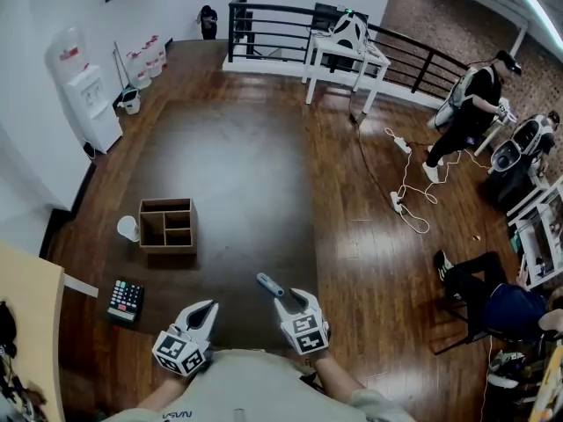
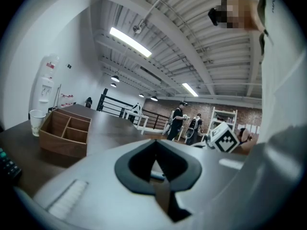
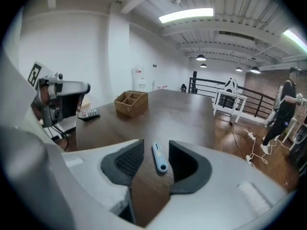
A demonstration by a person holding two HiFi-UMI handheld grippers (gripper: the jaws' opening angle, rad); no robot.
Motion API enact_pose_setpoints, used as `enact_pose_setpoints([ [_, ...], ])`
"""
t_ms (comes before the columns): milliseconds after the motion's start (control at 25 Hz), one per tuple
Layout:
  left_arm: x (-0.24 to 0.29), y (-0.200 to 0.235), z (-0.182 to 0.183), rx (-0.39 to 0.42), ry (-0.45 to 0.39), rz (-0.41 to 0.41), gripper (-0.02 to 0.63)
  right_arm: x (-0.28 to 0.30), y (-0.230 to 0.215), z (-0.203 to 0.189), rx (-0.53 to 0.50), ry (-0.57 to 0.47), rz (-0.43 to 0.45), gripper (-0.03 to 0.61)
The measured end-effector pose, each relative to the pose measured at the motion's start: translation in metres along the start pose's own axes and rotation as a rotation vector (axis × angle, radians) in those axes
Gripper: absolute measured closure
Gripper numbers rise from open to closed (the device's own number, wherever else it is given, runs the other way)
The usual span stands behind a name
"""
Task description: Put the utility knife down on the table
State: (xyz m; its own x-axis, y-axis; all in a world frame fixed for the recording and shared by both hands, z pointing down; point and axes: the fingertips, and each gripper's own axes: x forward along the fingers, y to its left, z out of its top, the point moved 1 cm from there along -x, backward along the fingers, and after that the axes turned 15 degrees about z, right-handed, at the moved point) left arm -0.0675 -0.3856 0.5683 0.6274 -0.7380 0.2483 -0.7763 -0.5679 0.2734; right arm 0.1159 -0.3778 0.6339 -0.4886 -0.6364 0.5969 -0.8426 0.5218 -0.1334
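The utility knife (image 1: pixel 269 284), pale blue with a grey tip, lies flat on the dark wooden table (image 1: pixel 237 174) near its front edge. My right gripper (image 1: pixel 293 300) hangs just behind and above it, open, with nothing between the pads. In the right gripper view the knife (image 3: pixel 159 157) shows on the tabletop in the gap between the spread jaws of the right gripper (image 3: pixel 156 148), untouched. My left gripper (image 1: pixel 206 309) hovers to the left of the knife. In the left gripper view the tips of the left gripper (image 2: pixel 154 143) meet, shut on nothing.
A wooden box with compartments (image 1: pixel 167 224) and a paper cup (image 1: pixel 128 228) stand at the table's left. A black keypad (image 1: pixel 125 300) lies at the near left. Beyond the table are a white table (image 1: pixel 345 55), a railing, floor cables and people at the right.
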Motion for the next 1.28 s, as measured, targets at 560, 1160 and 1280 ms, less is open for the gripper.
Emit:
enact_pose_setpoints([
  [560,-0.21,-0.033,-0.014,0.021,-0.171,-0.037,0.612,-0.096,0.224,0.006,-0.041,-0.332,0.062,0.566],
  [1160,-0.355,-0.08,-0.06,-0.027,-0.197,-0.102,0.612,-0.166,0.375,-0.017,-0.15,-0.28,0.105,0.577],
  [1280,-0.364,-0.091,-0.059,-0.008,-0.213,-0.118,0.612,-0.182,0.383,-0.019,-0.151,-0.296,0.103,0.577],
])
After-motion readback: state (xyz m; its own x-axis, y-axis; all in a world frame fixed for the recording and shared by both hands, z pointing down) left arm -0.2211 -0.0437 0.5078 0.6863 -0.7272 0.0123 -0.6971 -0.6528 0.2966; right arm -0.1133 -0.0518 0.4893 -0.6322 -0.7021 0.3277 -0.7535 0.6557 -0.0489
